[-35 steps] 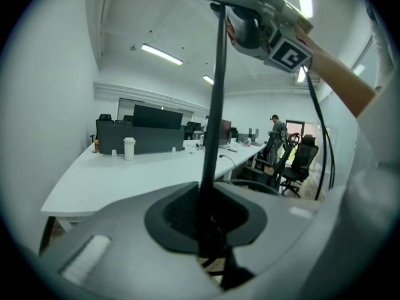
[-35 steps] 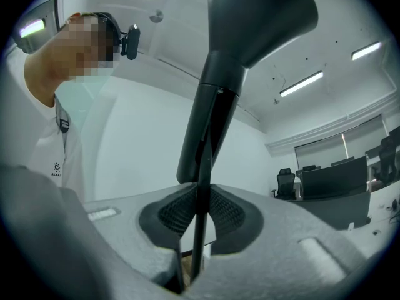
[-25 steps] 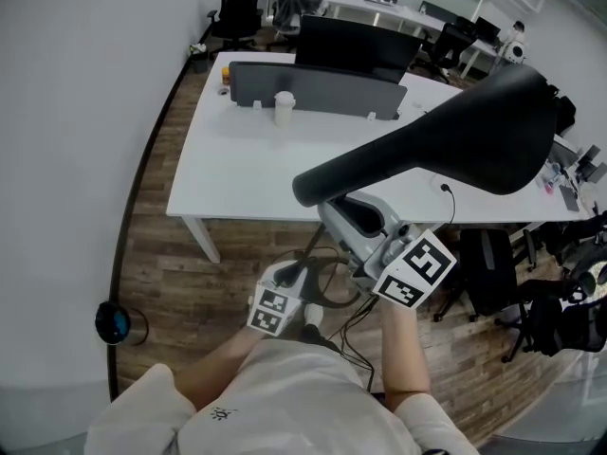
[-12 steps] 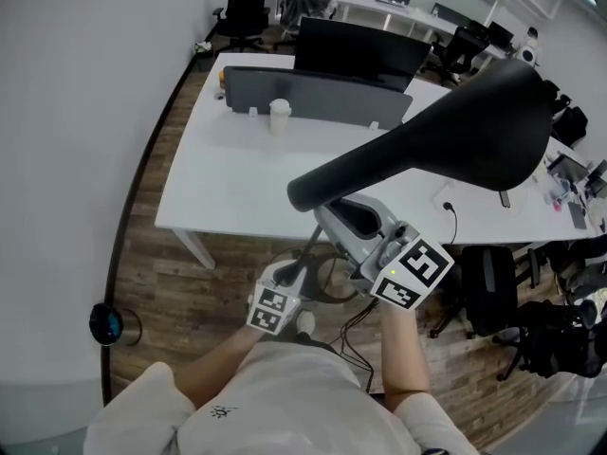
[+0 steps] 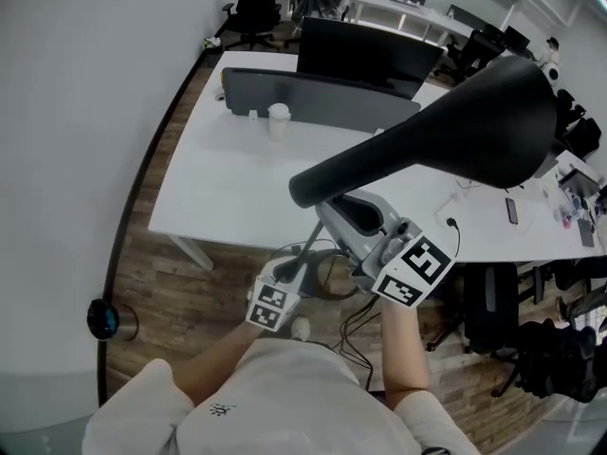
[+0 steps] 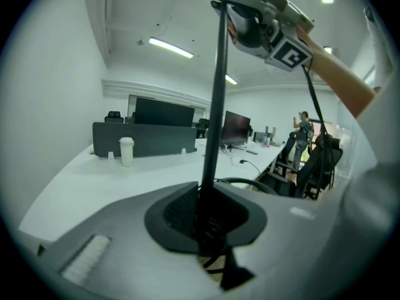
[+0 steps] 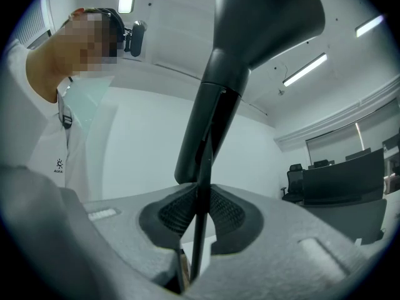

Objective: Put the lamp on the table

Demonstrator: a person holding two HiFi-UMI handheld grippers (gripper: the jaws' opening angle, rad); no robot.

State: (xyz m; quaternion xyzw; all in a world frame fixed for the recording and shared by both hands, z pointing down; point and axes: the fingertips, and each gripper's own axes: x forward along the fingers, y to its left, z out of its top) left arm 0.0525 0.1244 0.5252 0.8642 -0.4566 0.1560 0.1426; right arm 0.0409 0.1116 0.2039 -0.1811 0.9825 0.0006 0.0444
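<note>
The black lamp hangs in the air over the floor, in front of the white table. Its big cone-shaped head fills the upper right of the head view. My right gripper is shut on the thin pole just under the head. My left gripper is shut on the same pole lower down, with the right gripper above it. A dark ring and a cable hang by the left gripper.
On the table stand a grey divider, a black monitor and a paper cup. A phone and a cable lie at its right end. Office chairs crowd the right. A round black object sits by the wall.
The table has shifted a little in the head view as the person moves along it. Both grippers keep the same hold on the lamp pole.
</note>
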